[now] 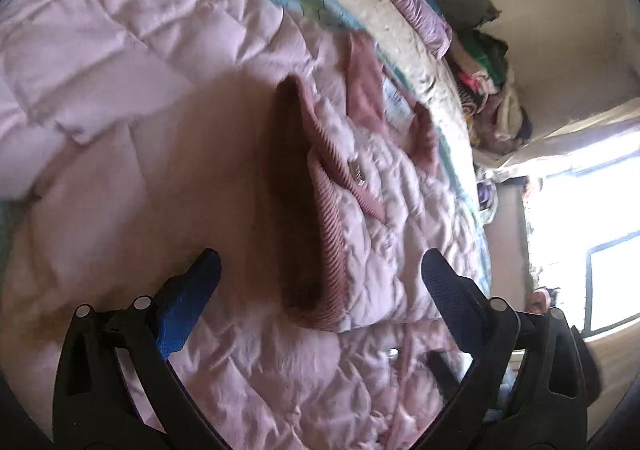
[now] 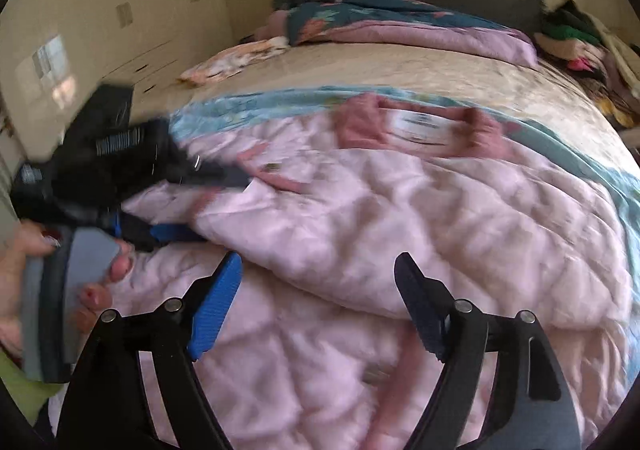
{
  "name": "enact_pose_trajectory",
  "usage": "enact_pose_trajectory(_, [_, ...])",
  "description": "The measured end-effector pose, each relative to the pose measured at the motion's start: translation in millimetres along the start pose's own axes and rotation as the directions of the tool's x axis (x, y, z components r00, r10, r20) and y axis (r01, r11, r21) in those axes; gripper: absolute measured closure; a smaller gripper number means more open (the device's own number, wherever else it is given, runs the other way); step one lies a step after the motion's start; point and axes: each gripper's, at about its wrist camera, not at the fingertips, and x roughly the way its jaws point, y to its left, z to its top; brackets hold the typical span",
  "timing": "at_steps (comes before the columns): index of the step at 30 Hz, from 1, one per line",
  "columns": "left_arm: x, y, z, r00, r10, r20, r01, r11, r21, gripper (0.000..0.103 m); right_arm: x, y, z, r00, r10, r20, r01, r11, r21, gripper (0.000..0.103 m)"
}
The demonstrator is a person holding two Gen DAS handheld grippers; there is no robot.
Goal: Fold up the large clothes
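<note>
On the left, a person's hand (image 2: 60,270) grips the handle of the left gripper (image 2: 216,206), which reaches low across the near edge of a pale pink quilted jacket (image 2: 400,218) spread on the bed (image 2: 360,74). Through that gripper's own camera its jaws stand wide, blue pads well apart, nothing between them but the quilted cloth beneath. Just ahead of them a ribbed, darker pink cuff (image 1: 324,234) lies at the end of a sleeve folded in over the jacket's body, with a small metal snap beside it. Moving right, the jacket's collar (image 2: 416,126) with its white label points toward the far side of the bed, lying on a turquoise patterned sheet (image 2: 224,110). The right gripper (image 2: 316,270) hovers over the nearer part of the jacket, jaws wide and empty, the cloth not pinched. Farther right, a heap of other clothes (image 2: 580,46) is stacked by the headboard. By my reading, one sleeve is already laid in and both tools are free, so the fold is between grips: the jacket is partly folded, not finished. The next move probably calls for both grippers to come down on the near hem or a side edge, pinch the thick padding firmly enough that it does not slip, and carry it toward the collar without dragging the folded sleeve loose.
</note>
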Motion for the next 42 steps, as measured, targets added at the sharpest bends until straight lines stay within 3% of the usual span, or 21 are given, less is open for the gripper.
enact_pose_trajectory(2, [3.0, -9.4, -2.2, 1.0, -0.016, 0.008, 0.015, 0.999, 0.048, 0.016, -13.3, -21.6, -3.1, 0.999, -0.032, 0.007, 0.032, 0.999, 0.042, 0.025])
enact_pose_trajectory(3, [4.3, -13.5, -4.0, 0.999, -0.044, 0.004, 0.044, 0.997, 0.067, 0.034, -19.5, -32.0, -4.6, 0.998, -0.054, 0.014, 0.053, 0.997, 0.059, 0.025])
enact_pose_trajectory(4, [6.4, -18.7, -6.2, 0.998, -0.069, -0.007, 0.07, 0.994, 0.086, 0.044, -24.9, -41.3, -6.3, 0.997, -0.069, 0.019, 0.068, 0.995, 0.075, 0.025])
enact_pose_trajectory(5, [7.6, -24.0, -7.3, 0.999, -0.051, -0.001, 0.051, 0.993, 0.107, 0.05, -30.8, -52.7, -8.7, 0.996, -0.089, 0.022, 0.087, 0.992, 0.094, 0.025])
enact_pose_trajectory(7, [8.6, -35.0, -7.3, 0.999, 0.02, 0.03, -0.025, 0.984, 0.175, 0.083, -38.6, -70.4, -13.9, 0.992, -0.124, 0.02, 0.121, 0.985, 0.122, 0.025])
enact_pose_trajectory(9, [3.5, -40.4, -4.0, 0.998, 0.026, 0.056, -0.037, 0.979, 0.202, 0.086, -48.9, -89.9, -18.0, 0.987, -0.157, 0.018, 0.152, 0.976, 0.154, 0.025])
enact_pose_trajectory(13, [-34.8, -56.8, 3.3, 0.983, 0.017, 0.18, -0.069, 0.957, 0.283, 0.087, -67.7, -126.0, -16.6, 0.974, -0.222, 0.044, 0.208, 0.955, 0.209, 0.025])
enact_pose_trajectory(15, [-40.9, -55.3, 3.8, 0.979, 0.043, 0.197, -0.102, 0.949, 0.299, 0.087, -69.9, -138.7, -13.7, 0.969, -0.241, 0.045, 0.225, 0.947, 0.227, 0.025])
enact_pose_trajectory(19, [-25.0, -34.4, -0.3, 0.979, 0.128, 0.156, -0.169, 0.943, 0.288, 0.087, -55.8, -153.7, -8.8, 0.959, -0.284, 0.004, 0.276, 0.936, 0.216, 0.025])
enact_pose_trajectory(22, [-14.8, -22.3, -4.4, 0.977, 0.16, 0.14, -0.194, 0.941, 0.277, 0.087, -40.8, -160.7, -6.6, 0.962, -0.271, -0.025, 0.269, 0.938, 0.22, 0.025])
enact_pose_trajectory(28, [-10.2, -16.3, -8.8, 0.972, 0.191, 0.14, -0.223, 0.938, 0.264, 0.085, -16.9, -169.5, -3.2, 0.961, -0.266, -0.076, 0.277, 0.937, 0.213, 0.025])
enact_pose_trajectory(33, [-8.9, -16.7, -10.5, 0.971, 0.195, 0.142, -0.227, 0.936, 0.269, 0.084, 0.3, -192.7, -18.5, 0.94, -0.295, -0.169, 0.332, 0.904, 0.269, 0.025])
enact_pose_trajectory(37, [-4.5, -15.5, -10.9, 0.972, 0.196, 0.133, -0.225, 0.94, 0.257, 0.082, 7.3, -207.1, -29.0, 0.95, -0.261, -0.171, 0.305, 0.893, 0.331, 0.025])
enact_pose_trajectory(42, [-9.6, -17.0, -10.1, 0.968, 0.208, 0.141, -0.238, 0.938, 0.252, 0.078, 0.6, -197.5, -25.7, 0.942, -0.287, -0.176, 0.33, 0.892, 0.309, 0.023])
